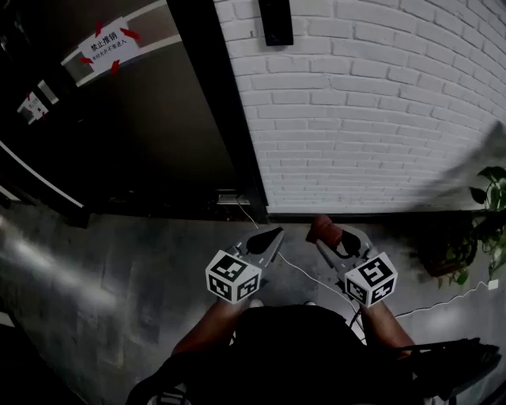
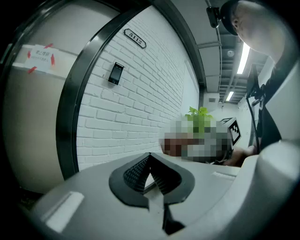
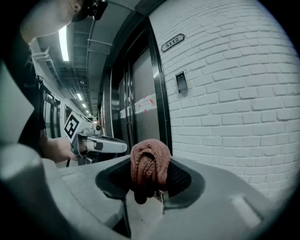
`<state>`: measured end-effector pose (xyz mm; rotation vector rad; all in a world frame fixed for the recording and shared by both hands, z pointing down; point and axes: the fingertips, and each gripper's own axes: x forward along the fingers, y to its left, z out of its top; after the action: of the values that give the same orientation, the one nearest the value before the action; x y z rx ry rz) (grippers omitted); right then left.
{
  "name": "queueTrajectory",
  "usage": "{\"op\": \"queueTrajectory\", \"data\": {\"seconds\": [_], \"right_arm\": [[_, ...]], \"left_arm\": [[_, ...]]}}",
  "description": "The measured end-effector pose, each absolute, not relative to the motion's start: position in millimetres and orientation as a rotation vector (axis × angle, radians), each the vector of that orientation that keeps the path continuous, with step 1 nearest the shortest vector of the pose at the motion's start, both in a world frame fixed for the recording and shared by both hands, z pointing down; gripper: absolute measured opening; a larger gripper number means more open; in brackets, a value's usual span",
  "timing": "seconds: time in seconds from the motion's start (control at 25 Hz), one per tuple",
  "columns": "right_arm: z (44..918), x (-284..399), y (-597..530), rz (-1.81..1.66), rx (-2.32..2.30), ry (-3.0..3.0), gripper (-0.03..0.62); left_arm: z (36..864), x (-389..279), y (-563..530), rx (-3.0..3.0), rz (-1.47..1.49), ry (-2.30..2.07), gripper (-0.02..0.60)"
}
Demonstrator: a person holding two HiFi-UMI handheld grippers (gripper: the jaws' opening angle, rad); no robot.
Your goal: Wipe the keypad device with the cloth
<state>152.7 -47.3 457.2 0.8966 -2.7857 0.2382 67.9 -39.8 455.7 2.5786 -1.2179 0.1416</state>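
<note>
The keypad device (image 1: 275,20) is a small dark box high on the white brick wall, also seen in the left gripper view (image 2: 115,73) and the right gripper view (image 3: 181,82). Both grippers hang low, well below it and away from the wall. My right gripper (image 1: 326,241) is shut on a bunched reddish-brown cloth (image 1: 320,228); the cloth (image 3: 150,164) bulges out between the dark pads. My left gripper (image 1: 275,235) is shut with nothing in it, its pads (image 2: 136,171) meeting at the tip. The left gripper (image 3: 101,143) shows to the right one's left.
A dark door frame (image 1: 221,103) stands left of the brick wall, beside a door with a paper notice (image 1: 111,46). A number plate (image 2: 135,38) hangs above the keypad. A potted plant (image 1: 490,229) stands at the right. A thin white cable (image 1: 308,273) runs across the grey floor.
</note>
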Motion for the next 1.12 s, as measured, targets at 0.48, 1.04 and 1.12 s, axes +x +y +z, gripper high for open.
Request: {"op": "queueTrajectory", "data": {"seconds": [0.48,1.04,1.12], "right_arm": [[469.5,178.1,-55.9,0.261,0.824,-2.803,0.158],[454.8,98.7,-124.7,0.199,0.969,-2.755,0.158],[453.0,84.0,-138.7,0.19,1.023,-2.739,0.158]], "left_arm": [[460.1,88.7,-32.9,2.528,0.158,-1.31,0.017],[447.4,15.2,-114.8,2.662,0.144,-1.195,0.017],[445.7,3.2,-130.9,2.695,0.156,-1.137,0.017]]}}
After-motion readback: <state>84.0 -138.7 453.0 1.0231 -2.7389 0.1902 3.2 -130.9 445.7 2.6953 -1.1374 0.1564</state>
